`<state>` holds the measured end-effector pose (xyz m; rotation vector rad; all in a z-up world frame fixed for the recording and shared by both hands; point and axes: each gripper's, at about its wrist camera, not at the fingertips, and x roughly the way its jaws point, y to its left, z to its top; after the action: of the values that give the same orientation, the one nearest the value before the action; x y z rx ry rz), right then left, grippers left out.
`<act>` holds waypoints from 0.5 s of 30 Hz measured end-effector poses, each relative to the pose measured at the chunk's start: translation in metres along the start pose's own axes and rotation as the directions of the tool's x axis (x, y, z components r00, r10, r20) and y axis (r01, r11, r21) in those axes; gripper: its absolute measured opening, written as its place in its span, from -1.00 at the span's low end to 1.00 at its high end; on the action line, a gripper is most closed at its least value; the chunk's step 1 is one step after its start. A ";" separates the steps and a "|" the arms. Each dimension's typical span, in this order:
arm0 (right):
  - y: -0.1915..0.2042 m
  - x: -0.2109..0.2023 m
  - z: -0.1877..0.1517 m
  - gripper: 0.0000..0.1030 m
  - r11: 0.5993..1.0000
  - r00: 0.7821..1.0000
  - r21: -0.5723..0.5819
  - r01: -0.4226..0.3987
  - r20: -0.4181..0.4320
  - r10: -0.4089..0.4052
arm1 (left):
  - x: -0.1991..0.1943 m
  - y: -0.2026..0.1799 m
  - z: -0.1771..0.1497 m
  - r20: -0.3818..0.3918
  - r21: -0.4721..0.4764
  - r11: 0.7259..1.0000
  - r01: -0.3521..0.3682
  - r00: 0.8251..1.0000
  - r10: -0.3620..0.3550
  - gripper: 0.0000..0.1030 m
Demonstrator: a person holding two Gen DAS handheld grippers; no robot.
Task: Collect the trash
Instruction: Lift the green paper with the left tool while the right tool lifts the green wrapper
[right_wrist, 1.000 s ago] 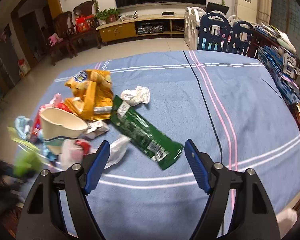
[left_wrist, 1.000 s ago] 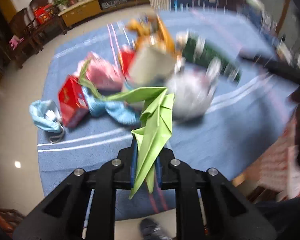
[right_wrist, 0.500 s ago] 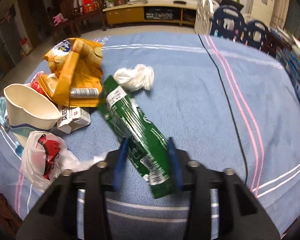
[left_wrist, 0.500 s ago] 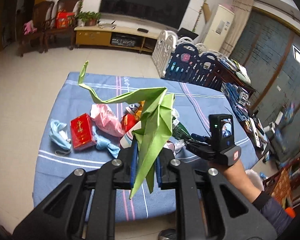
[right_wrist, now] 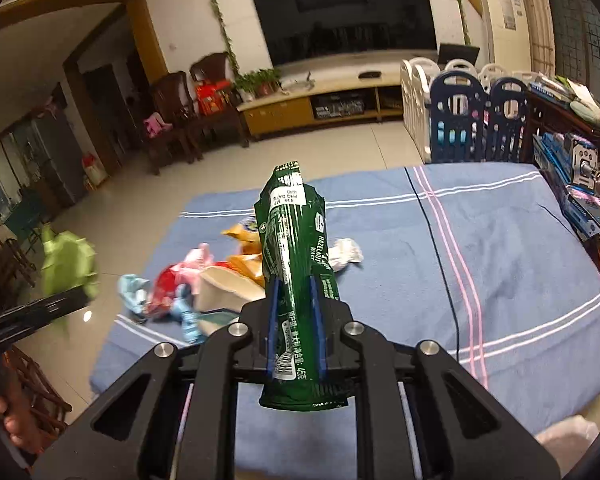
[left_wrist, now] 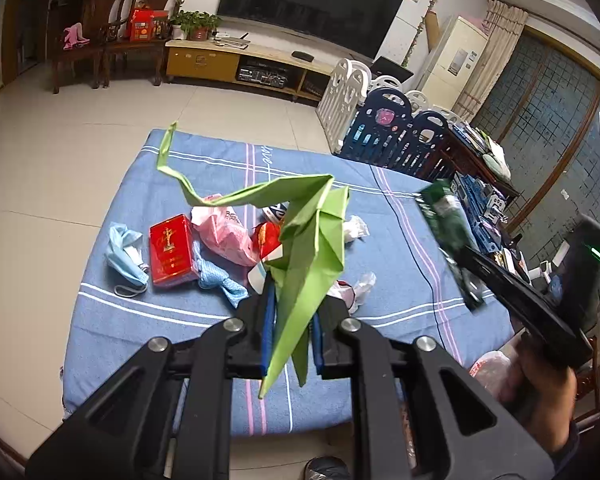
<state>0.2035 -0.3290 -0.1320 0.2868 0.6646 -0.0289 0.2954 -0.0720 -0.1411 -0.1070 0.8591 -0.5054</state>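
Observation:
My left gripper (left_wrist: 291, 312) is shut on a folded green paper (left_wrist: 312, 236) and holds it high above the blue-covered table (left_wrist: 140, 320). My right gripper (right_wrist: 294, 304) is shut on a green snack wrapper (right_wrist: 294, 240), lifted off the table (right_wrist: 500, 264); the wrapper also shows in the left wrist view (left_wrist: 450, 236). On the table lie a red box (left_wrist: 171, 250), a pink bag (left_wrist: 228, 236), a blue mask (left_wrist: 124, 256), a white paper cup (right_wrist: 224, 284), an orange chip bag (right_wrist: 246, 256) and a crumpled tissue (right_wrist: 344, 252).
A playpen fence (right_wrist: 460, 112) and a cluttered side table (right_wrist: 572, 152) stand at the right. A TV cabinet (right_wrist: 320, 108) and wooden chairs (left_wrist: 108, 40) are at the back. A white plastic bag (left_wrist: 490, 372) hangs near the table's front right corner.
My right gripper closed on the green wrapper and lifted it off the table. My left gripper kept rising and pulling back with the green paper.

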 end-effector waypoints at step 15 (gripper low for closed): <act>0.056 0.003 -0.016 -0.70 0.994 1.000 -0.103 -0.024 -0.018 0.022 | 0.005 -0.005 -0.003 -0.020 0.011 0.999 -0.044 0.999 0.044 -0.69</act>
<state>0.2025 -0.2703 -0.1318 0.1955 0.6769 0.0298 0.2941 -0.0781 -0.1448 -0.0734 0.8763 -0.4704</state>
